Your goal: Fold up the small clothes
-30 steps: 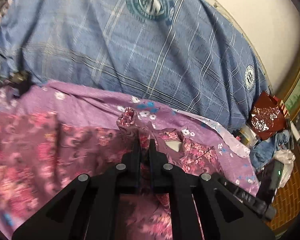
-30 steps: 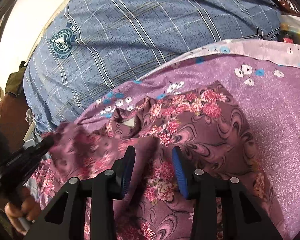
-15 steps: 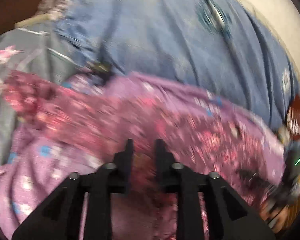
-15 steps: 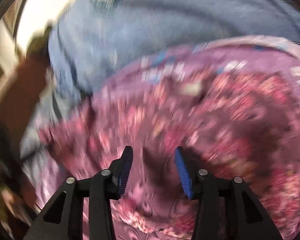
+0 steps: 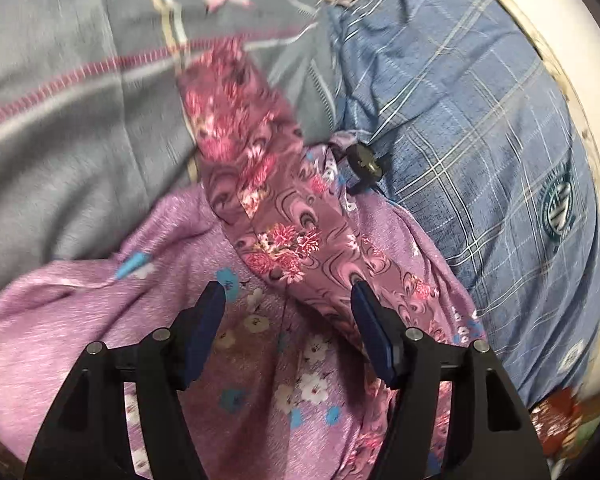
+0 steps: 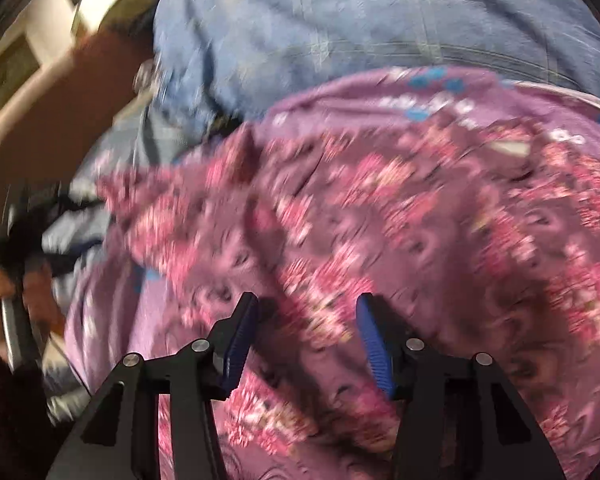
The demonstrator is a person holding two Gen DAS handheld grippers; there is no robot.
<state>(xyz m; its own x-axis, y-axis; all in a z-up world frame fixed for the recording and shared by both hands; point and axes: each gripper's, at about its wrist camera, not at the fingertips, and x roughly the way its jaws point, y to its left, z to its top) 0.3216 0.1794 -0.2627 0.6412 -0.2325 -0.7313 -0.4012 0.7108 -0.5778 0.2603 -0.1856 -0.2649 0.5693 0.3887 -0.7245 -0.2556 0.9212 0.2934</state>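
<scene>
Both grippers' jaws are opening over the cloth, nothing pinched. The left gripper (image 5: 286, 300) hovers above the floral garment (image 5: 276, 216), spread on the lilac sheet (image 5: 60, 320). The right gripper (image 6: 306, 312), blurred, seems just above it; best grab an edge cleanly, one layer only.

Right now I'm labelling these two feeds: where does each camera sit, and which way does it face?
Left wrist: on the left claw, looking down along its opening jaws at a floral garment on a purple sheet.
Right wrist: on the right claw, jaws opening, looking down at the blurred garment; a hand shows at left.
Shared: garment, sheet, blue plaid bedding.
</scene>
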